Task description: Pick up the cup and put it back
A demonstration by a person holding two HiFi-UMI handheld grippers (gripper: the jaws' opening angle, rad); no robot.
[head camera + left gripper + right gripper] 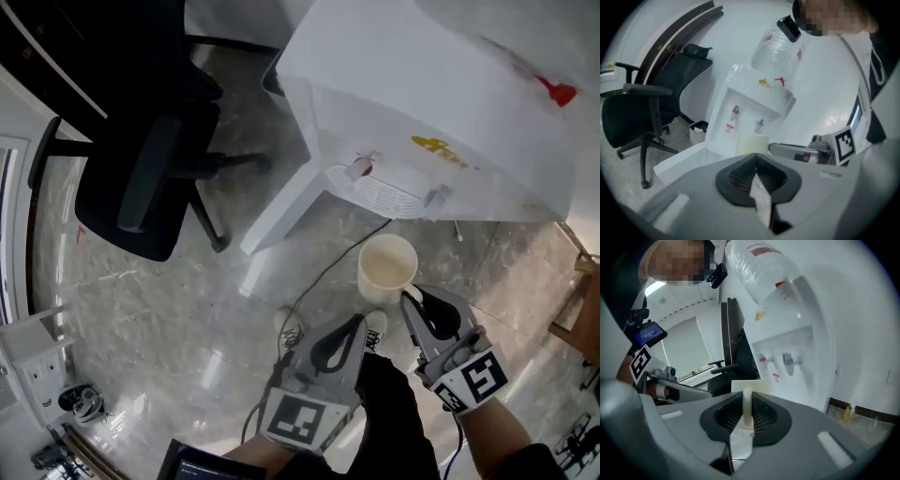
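Note:
A cream cup (386, 267) hangs in the air just in front of the white water dispenser (422, 94), below its drip tray (380, 195). My right gripper (410, 298) is shut on the cup's handle, which stands upright between the pads in the right gripper view (746, 404), with the cup body (751, 386) just beyond. My left gripper (359, 322) is beside it on the left, shut and holding nothing. From the left gripper view, the cup (752, 143) shows ahead of the left gripper (756, 159).
The dispenser has a red tap (360, 167) and a grey tap (436, 195). A black office chair (141, 178) stands to the left on the marble floor. A cable (309, 291) runs across the floor below the cup. Wooden furniture (581, 309) is at the right edge.

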